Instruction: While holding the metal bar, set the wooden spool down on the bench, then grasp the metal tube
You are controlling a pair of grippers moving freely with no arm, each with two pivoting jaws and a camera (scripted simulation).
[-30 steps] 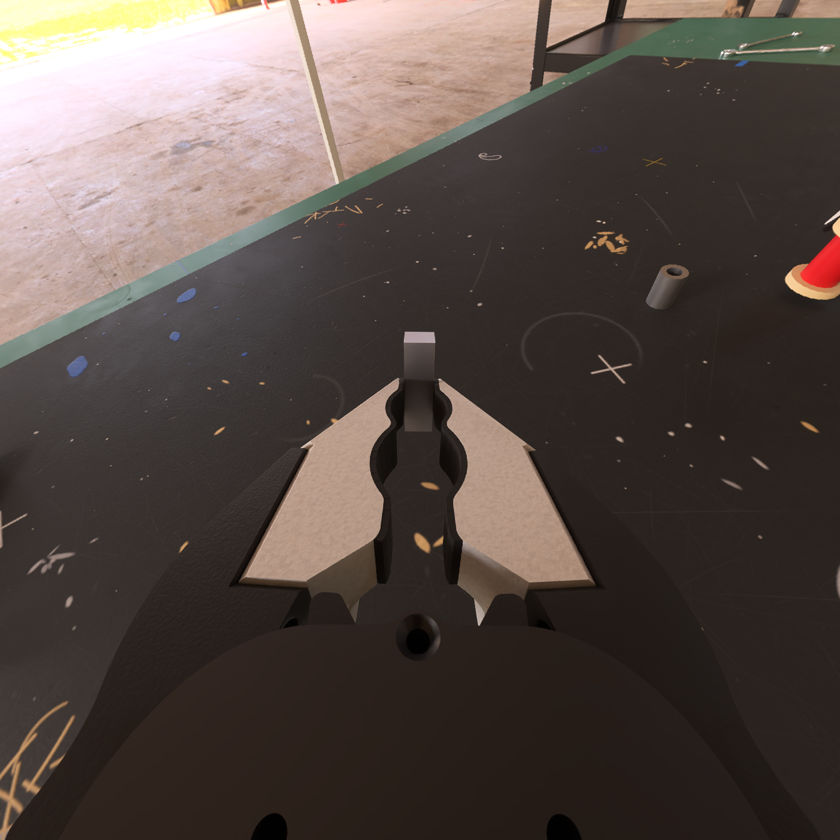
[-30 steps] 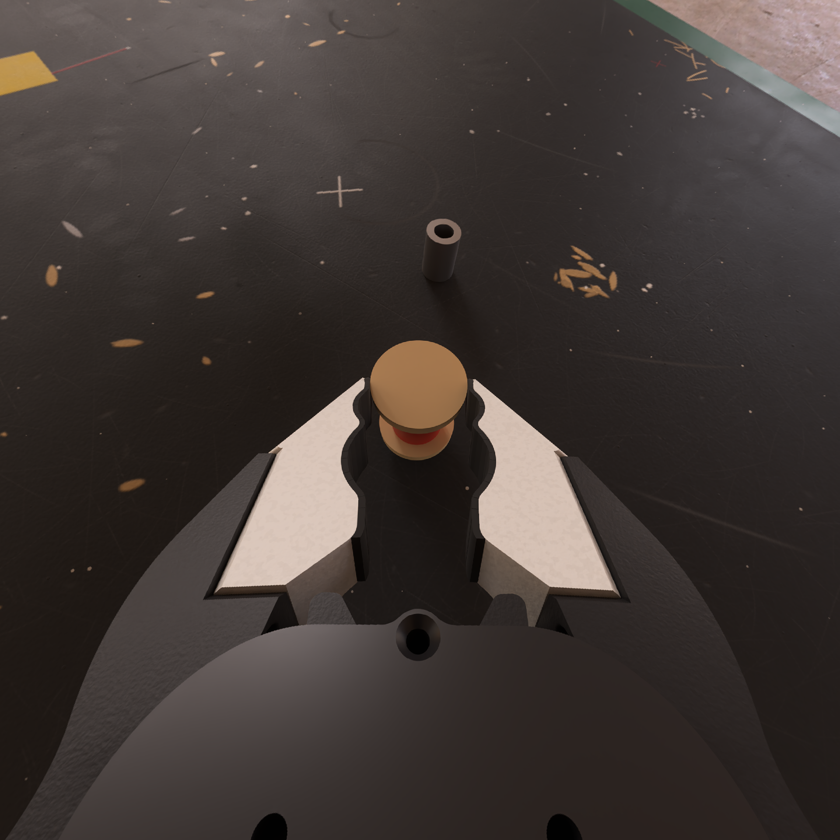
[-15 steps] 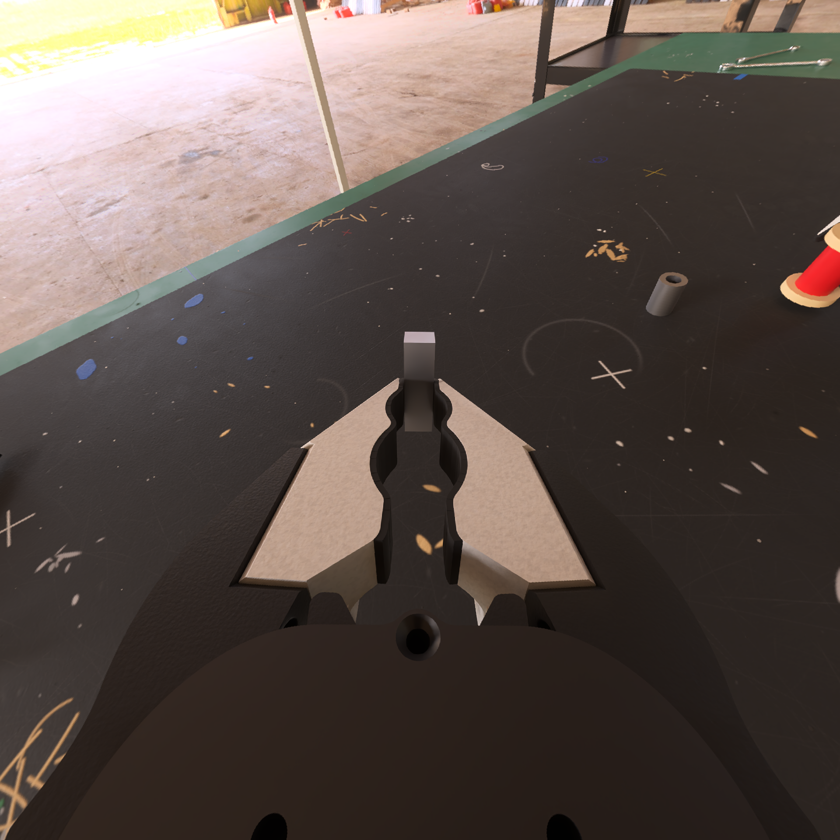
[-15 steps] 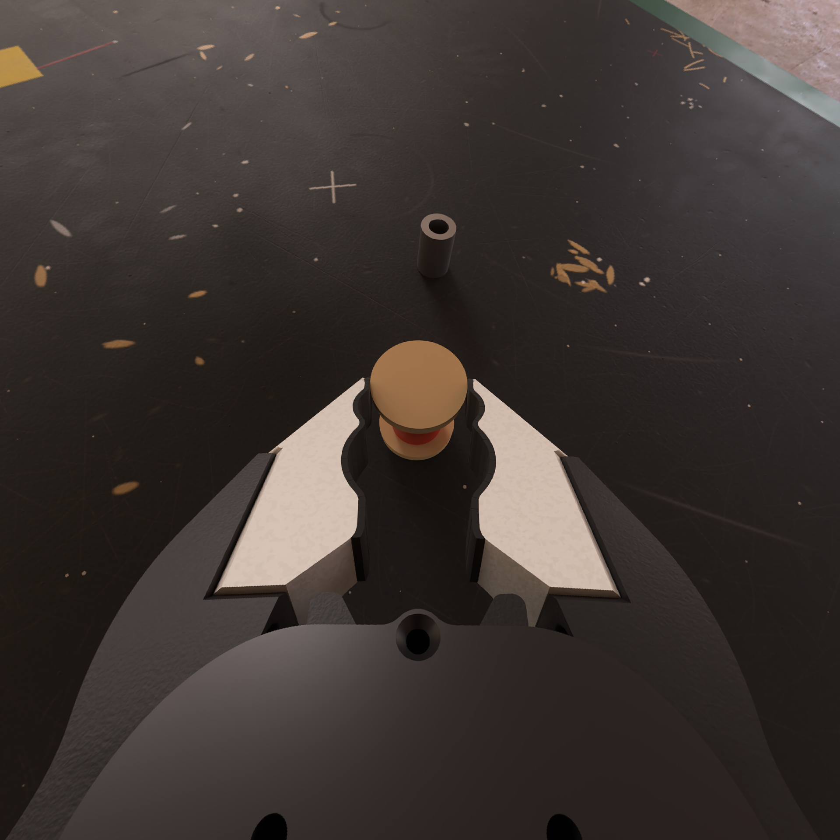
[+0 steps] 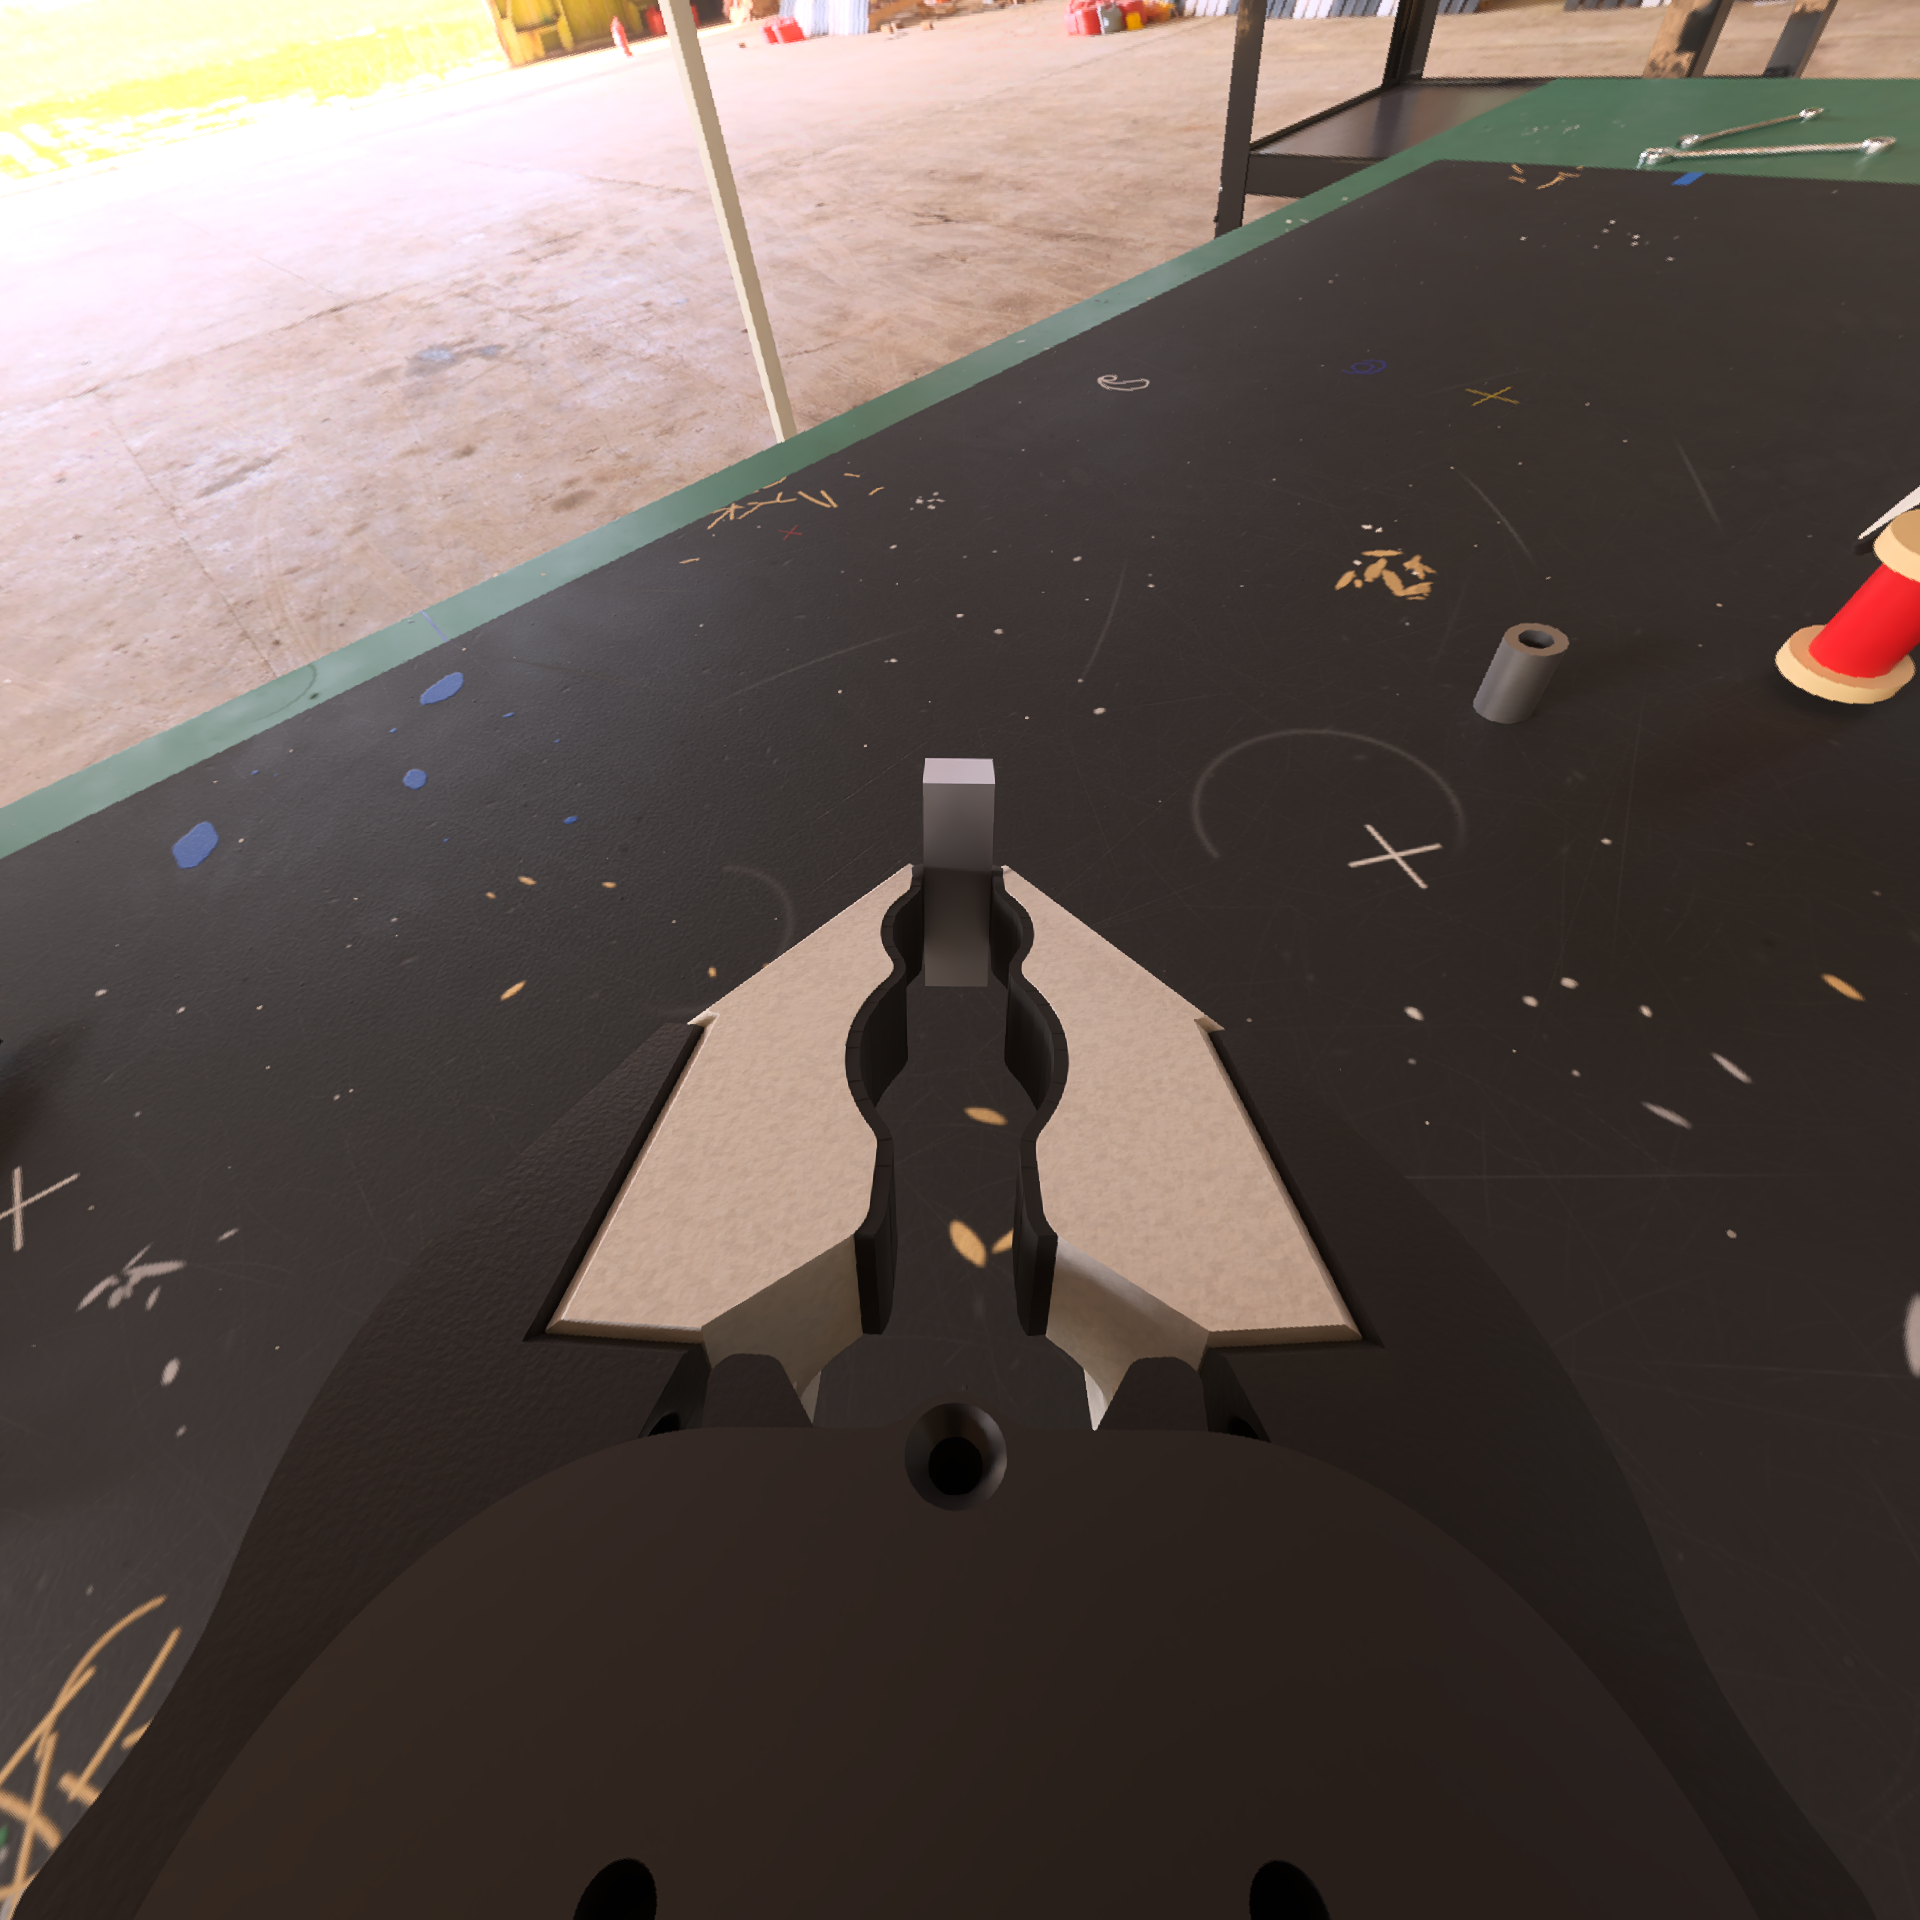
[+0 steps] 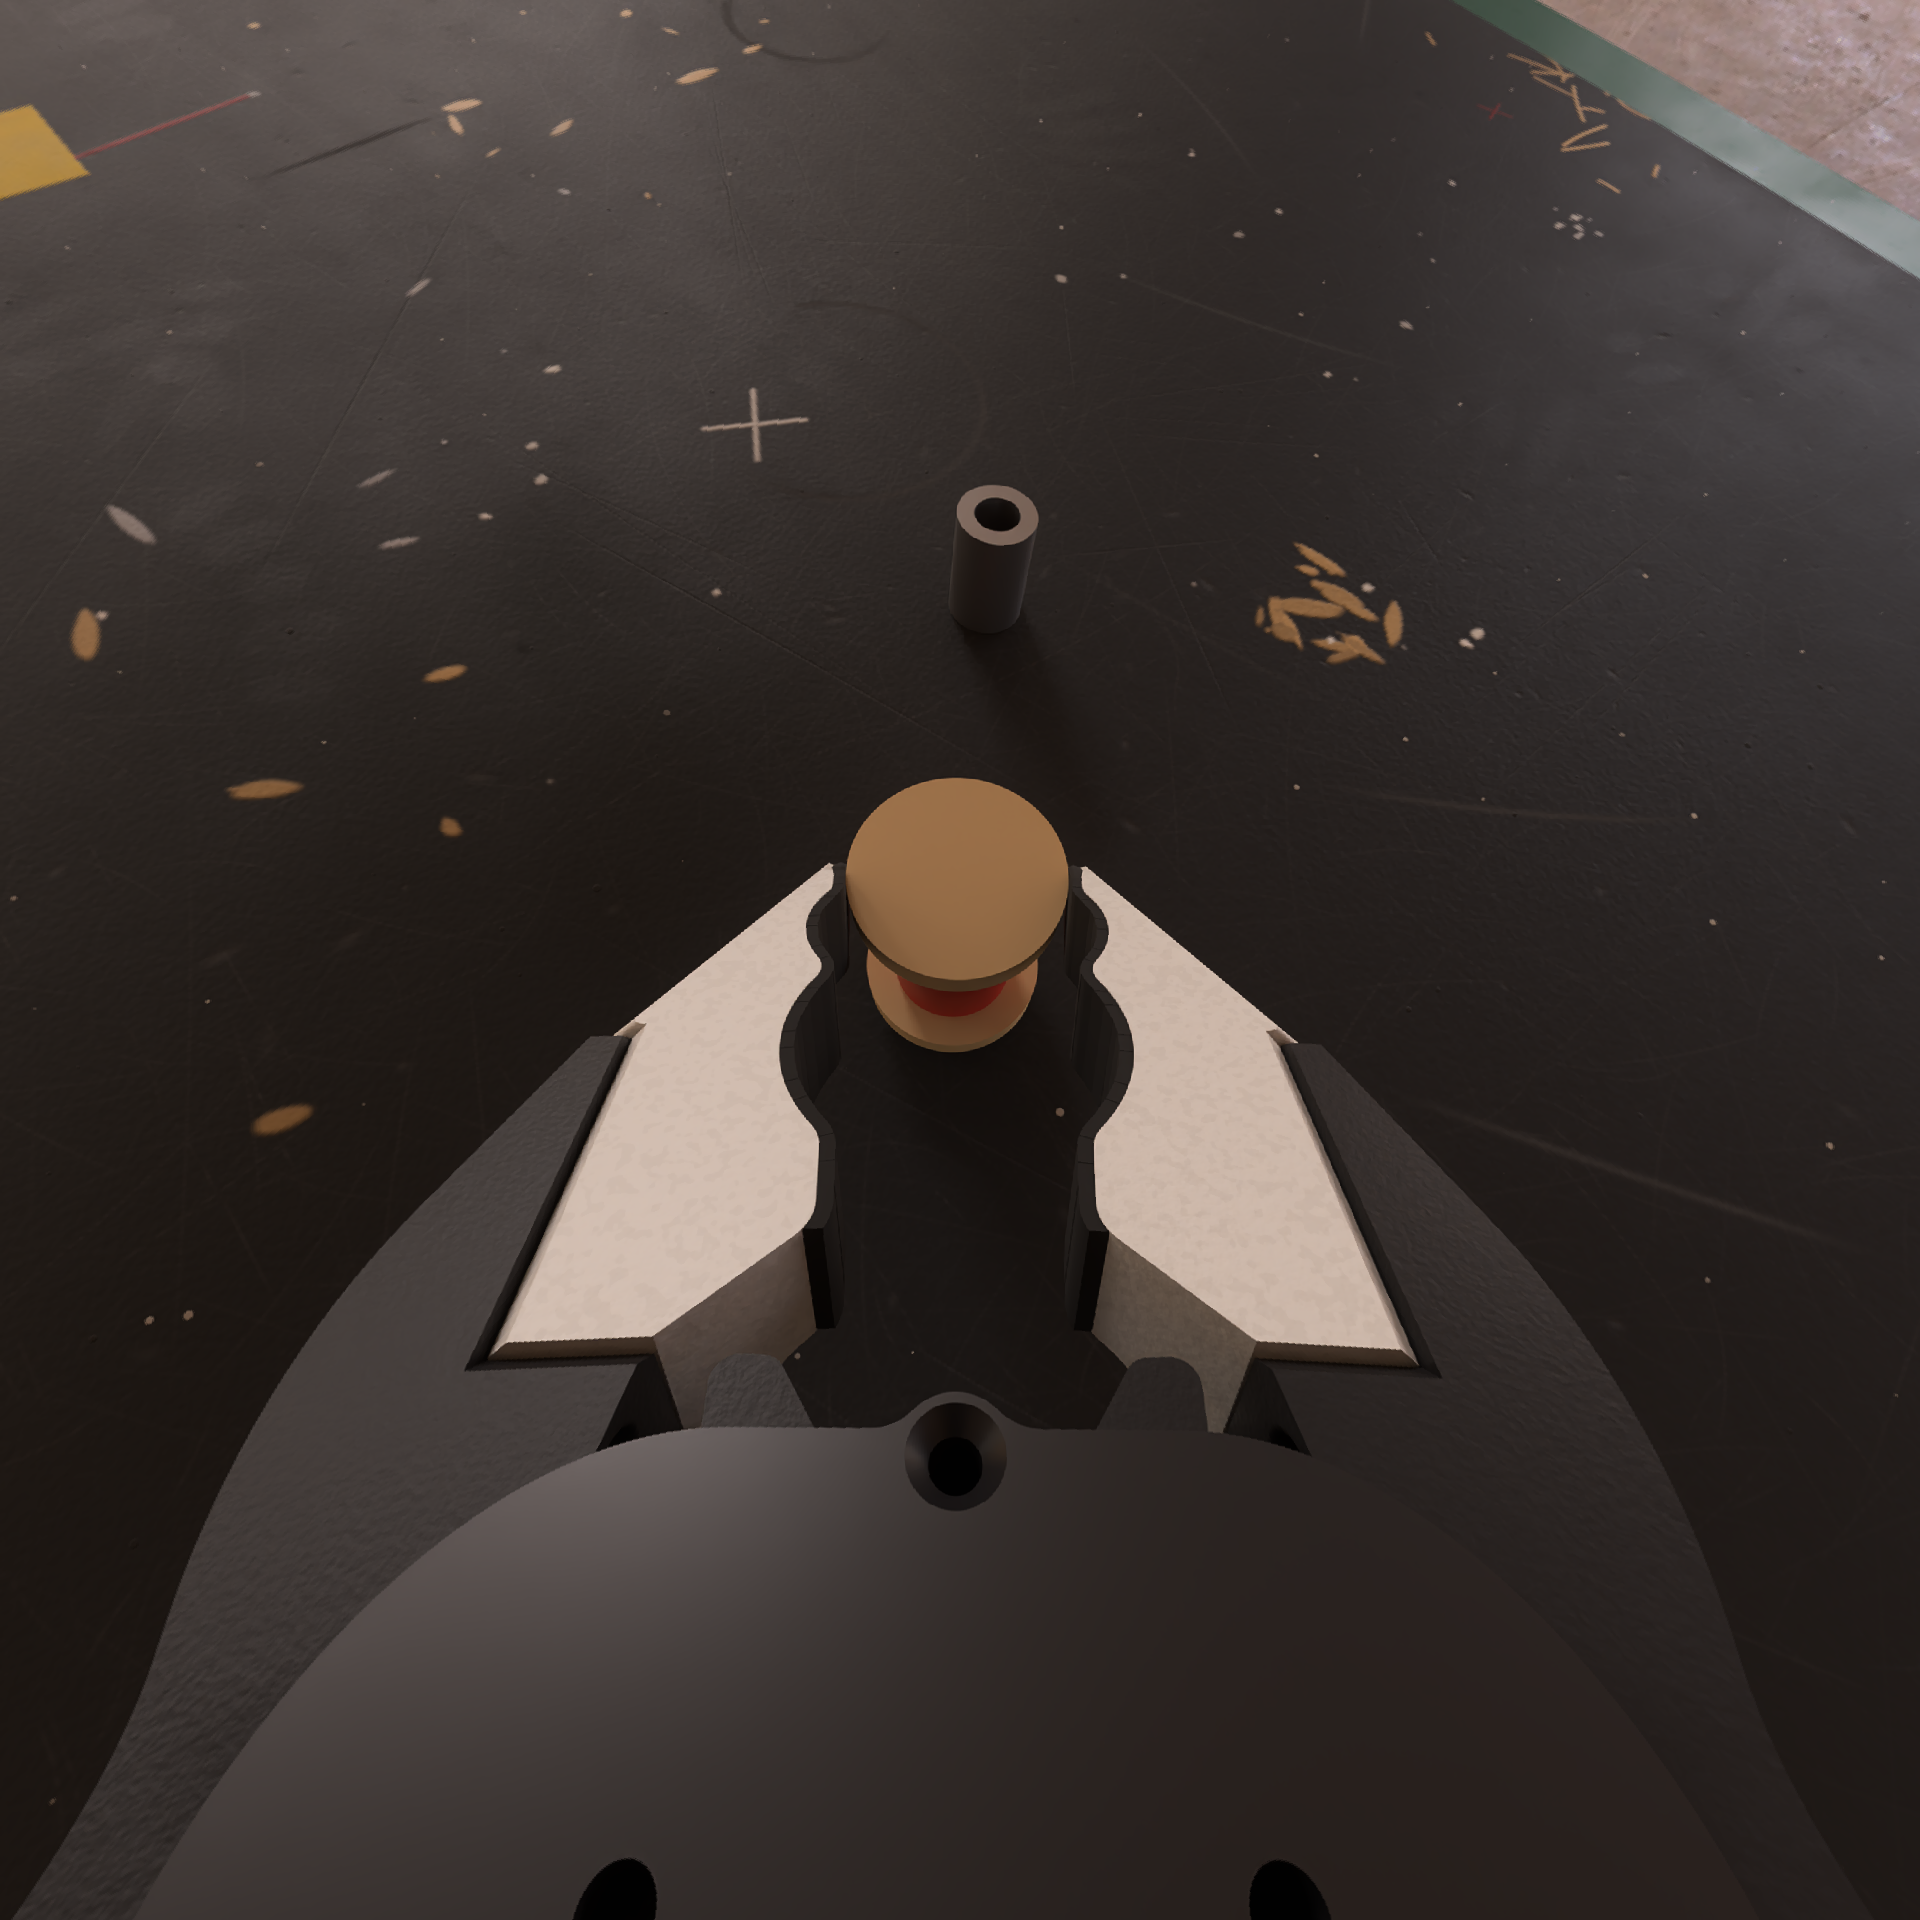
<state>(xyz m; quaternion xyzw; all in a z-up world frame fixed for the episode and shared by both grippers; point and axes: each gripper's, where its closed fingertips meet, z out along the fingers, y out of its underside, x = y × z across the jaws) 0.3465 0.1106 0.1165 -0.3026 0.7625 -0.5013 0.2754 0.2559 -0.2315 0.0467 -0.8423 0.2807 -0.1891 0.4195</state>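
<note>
The left gripper grips the small grey metal bar. The right gripper grips the red-wound wooden spool, not yet down. The short grey metal tube, upper middle, waits untouched.

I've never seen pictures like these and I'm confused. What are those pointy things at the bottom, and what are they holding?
Those are two grippers, like pincers with two fingers each. A camera rides on each one and looks out along its fingers, so each picture comes from one gripper.

In the left wrist view, the left gripper pinches a grey bar. In the right wrist view, the right gripper holds a spool with red thread.

Below them is a dark bench, speckled with wood chips and chalk marks. A small grey tube stands on it, ahead of the spool. The left view shows the spool too, off to the right.
</note>
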